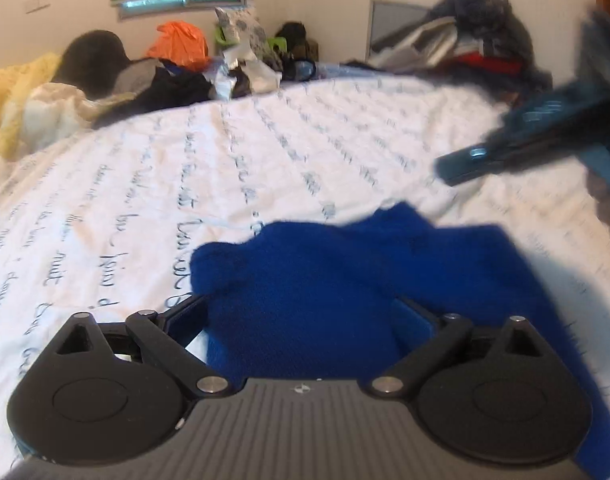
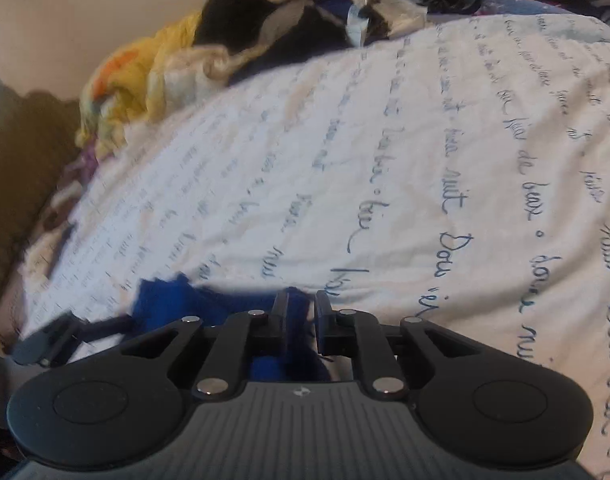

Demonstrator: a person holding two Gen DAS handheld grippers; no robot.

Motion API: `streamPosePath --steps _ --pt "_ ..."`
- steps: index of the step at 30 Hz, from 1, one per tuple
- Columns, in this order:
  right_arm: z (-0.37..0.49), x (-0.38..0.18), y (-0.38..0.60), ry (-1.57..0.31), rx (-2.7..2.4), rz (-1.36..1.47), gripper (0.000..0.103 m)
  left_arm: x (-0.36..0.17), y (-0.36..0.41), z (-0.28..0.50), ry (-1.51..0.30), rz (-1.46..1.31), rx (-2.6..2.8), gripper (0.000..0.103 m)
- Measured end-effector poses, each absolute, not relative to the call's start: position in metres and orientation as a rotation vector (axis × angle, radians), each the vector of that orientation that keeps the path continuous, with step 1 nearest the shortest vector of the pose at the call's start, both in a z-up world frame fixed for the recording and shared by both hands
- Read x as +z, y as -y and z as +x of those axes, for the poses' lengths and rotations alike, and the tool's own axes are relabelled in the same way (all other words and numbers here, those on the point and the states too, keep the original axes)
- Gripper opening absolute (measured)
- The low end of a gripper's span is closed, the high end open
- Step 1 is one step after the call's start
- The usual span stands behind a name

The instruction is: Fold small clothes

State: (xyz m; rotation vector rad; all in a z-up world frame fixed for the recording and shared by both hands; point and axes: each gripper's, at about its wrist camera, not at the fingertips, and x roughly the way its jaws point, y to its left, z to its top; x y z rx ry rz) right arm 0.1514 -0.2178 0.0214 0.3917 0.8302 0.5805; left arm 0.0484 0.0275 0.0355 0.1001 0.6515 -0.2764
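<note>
- Our left gripper [image 1: 305, 312] stands spread wide, its jaws set far apart on either side of the blue garment [image 1: 345, 276]. The fleecy cloth bulges up between them, but we cannot tell whether either pad presses on it.
- Our right gripper [image 2: 301, 312] has its jaws drawn close together, leaving only a narrow gap. Blue cloth [image 2: 265, 364] shows in that gap and just behind the fingers; whether the pads pinch it is not clear, as the view is blurred.
- In the left wrist view the right gripper [image 1: 461, 168] appears as a dark blurred shape at the right edge, above the bed and apart from the garment.
- The blue garment lies on the white bedspread [image 1: 185, 160] printed with lines of blue handwriting, at the near side of the bed, right in front of the left gripper.
- Seen from the left wrist, its long axis runs from upper left to lower right, the rumpled upper edge pointing toward the far side of the bed.
- A heap of mixed clothes [image 1: 177, 64] lines the far edge by the wall.
</note>
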Motion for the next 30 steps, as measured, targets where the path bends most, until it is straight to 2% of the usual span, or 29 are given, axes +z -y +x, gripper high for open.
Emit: streamPosePath --steps 2,7,8,9,13,16,19,20,21,22,23,24,26,27,28,30 --pt "0.130 0.022 0.237 -0.843 0.608 0.468 0.020 0.041 -0.033 0.035 -0.639 0.075 -0.281 0.100" --pt "0.107 -0.002 0.223 -0.932 0.576 0.299 0.020 0.036 -0.027 0.018 -0.655 0.019 -0.364 0.098" --pt "0.107 -0.007 0.218 -0.927 0.601 0.295 0.016 0.036 -0.020 0.016 -0.642 0.038 -0.391 0.096" --pt "0.108 -0.008 0.212 -0.911 0.615 0.265 0.005 0.035 -0.014 0.016 -0.625 0.062 -0.423 0.095" --pt "0.125 0.011 0.202 -0.812 0.553 0.135 0.000 0.013 -0.010 0.047 -0.706 0.124 -0.370 0.103" --pt "0.139 -0.012 0.200 -0.926 0.493 0.053 0.000 0.017 -0.017 0.046 -0.714 0.086 -0.350 0.101" --pt "0.115 0.007 0.219 -0.871 0.444 0.204 0.006 0.032 -0.022 0.028 -0.682 0.042 -0.373 0.101" --pt "0.107 0.012 0.225 -0.854 0.455 0.274 0.010 0.035 -0.023 0.027 -0.681 0.031 -0.389 0.102" --pt "0.098 0.015 0.228 -0.849 0.488 0.330 0.032 0.036 -0.021 0.028 -0.681 0.038 -0.394 0.102" --pt "0.092 0.017 0.227 -0.853 0.521 0.348 0.069 0.035 -0.018 0.031 -0.685 0.059 -0.382 0.102" --pt "0.086 0.017 0.224 -0.852 0.535 0.343 0.082 0.032 -0.015 0.034 -0.690 0.079 -0.362 0.102" --pt "0.082 0.016 0.218 -0.859 0.535 0.313 0.086 0.029 -0.014 0.038 -0.699 0.088 -0.344 0.102" --pt "0.080 0.009 0.207 -0.883 0.536 0.266 0.081 0.021 -0.014 0.044 -0.726 0.074 -0.334 0.103" --pt "0.082 0.005 0.202 -0.895 0.568 0.263 0.043 0.018 -0.013 0.045 -0.723 0.080 -0.327 0.103" --pt "0.085 -0.002 0.195 -0.926 0.587 0.249 0.011 0.017 -0.011 0.044 -0.712 0.094 -0.317 0.103" --pt "0.086 -0.003 0.181 -0.890 0.584 0.131 0.011 0.017 -0.011 0.039 -0.697 0.097 -0.309 0.103"
